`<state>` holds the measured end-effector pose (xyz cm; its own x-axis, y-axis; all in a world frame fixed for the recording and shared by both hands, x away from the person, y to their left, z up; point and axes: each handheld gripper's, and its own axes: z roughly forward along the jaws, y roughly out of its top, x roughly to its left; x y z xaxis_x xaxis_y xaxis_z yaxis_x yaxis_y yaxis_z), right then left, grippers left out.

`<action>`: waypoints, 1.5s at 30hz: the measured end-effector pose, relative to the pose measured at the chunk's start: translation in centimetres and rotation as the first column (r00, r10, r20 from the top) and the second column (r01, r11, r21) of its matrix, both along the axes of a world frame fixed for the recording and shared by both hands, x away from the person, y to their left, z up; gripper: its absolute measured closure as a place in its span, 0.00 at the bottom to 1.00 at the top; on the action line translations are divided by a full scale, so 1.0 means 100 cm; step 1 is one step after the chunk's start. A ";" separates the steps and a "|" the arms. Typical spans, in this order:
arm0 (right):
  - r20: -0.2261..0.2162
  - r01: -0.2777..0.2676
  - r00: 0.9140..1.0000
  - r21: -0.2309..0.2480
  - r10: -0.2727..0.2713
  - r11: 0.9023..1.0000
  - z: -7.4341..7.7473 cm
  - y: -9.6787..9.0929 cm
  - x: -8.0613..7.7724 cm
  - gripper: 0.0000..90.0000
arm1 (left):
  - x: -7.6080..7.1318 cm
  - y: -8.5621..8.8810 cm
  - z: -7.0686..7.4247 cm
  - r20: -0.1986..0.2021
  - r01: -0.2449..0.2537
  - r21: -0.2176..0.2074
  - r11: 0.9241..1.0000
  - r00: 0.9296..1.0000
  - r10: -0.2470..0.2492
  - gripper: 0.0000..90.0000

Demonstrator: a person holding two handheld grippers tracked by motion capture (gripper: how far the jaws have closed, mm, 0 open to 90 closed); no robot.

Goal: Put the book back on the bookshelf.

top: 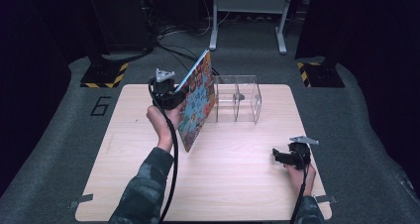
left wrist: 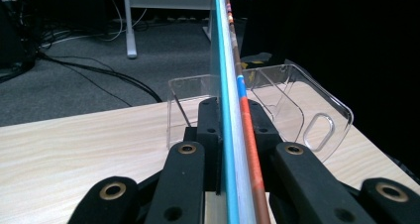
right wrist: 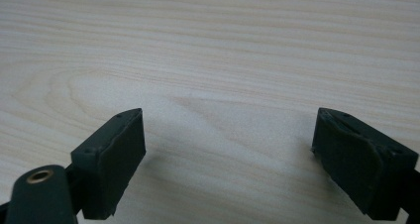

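The left gripper (top: 171, 97) clamped a thin book (top: 198, 100) edge-on between its jaws, tilted above the table (top: 237, 184), just beside the clear rack (top: 237, 100). The right gripper (right wrist: 228, 149) rested wide and empty, well apart.

On the counter (top: 237, 174), a clear divided organizer (top: 236, 99) stands toward the far edge, about midway across. Just left of it, a picture book (top: 198, 101) stands tilted, held off the surface edge-on between the left tongs (top: 179, 96), its top leaning toward the far side (its near lower corner hangs above the counter's middle). The right tongs (top: 277, 156) sit near the counter's right front corner, well apart from the organizer and book.
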<state>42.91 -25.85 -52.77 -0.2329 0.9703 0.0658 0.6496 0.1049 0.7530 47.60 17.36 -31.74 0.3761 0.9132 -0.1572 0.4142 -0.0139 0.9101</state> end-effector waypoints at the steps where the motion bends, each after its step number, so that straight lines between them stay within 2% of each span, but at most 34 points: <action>1: 0.000 -0.001 1.000 -0.003 0.001 1.000 0.000 0.000 0.000 0.14 | 0.000 0.000 -0.002 -0.002 0.000 0.001 1.000 1.000 0.000 0.89; 5: -0.004 0.004 1.000 -0.004 -0.004 1.000 0.000 0.001 0.000 0.14 | 0.002 0.002 -0.010 -0.012 0.002 -0.001 1.000 1.000 -0.002 0.89; 6: -0.004 0.006 1.000 -0.002 -0.006 1.000 0.000 0.001 0.000 0.14 | 0.003 0.000 -0.011 -0.009 -0.009 -0.019 1.000 1.000 0.009 0.89; 7: -0.001 0.007 1.000 -0.002 -0.007 1.000 0.000 0.002 0.000 0.14 | 0.003 0.001 -0.012 -0.011 -0.003 -0.002 1.000 1.000 0.003 0.89; 16: -0.009 0.008 1.000 -0.007 -0.008 1.000 0.000 0.003 -0.001 0.15 | 0.005 -0.002 -0.019 -0.003 -0.034 -0.028 0.999 0.999 0.034 0.89; 17: 0.002 -0.002 1.000 -0.017 0.002 1.000 0.000 0.002 0.000 0.15 | 0.005 -0.002 -0.020 -0.005 -0.040 -0.032 0.999 0.999 0.040 0.89; 37: 0.005 -0.002 1.000 -0.029 0.002 1.000 -0.001 0.004 -0.001 0.15 | 0.008 0.006 -0.027 -0.008 -0.088 -0.085 0.993 0.996 0.088 0.88; 40: 0.006 -0.002 1.000 -0.030 0.002 1.000 -0.001 0.004 -0.001 0.15 | 0.008 0.007 -0.027 -0.016 -0.074 -0.099 0.992 0.997 0.072 0.83; 43: 0.005 -0.001 1.000 -0.031 0.001 1.000 -0.001 0.004 -0.001 0.15 | 0.006 0.009 -0.027 -0.016 -0.078 -0.099 0.992 0.997 0.077 0.77; 44: 0.005 -0.001 1.000 -0.031 0.001 1.000 -0.001 0.004 -0.001 0.15 | 0.007 0.012 -0.027 -0.022 -0.070 -0.109 0.992 0.997 0.068 0.69; 45: 0.005 -0.001 1.000 -0.031 0.001 1.000 -0.001 0.004 -0.001 0.15 | 0.006 0.015 -0.027 -0.028 -0.067 -0.113 0.991 0.998 0.065 0.66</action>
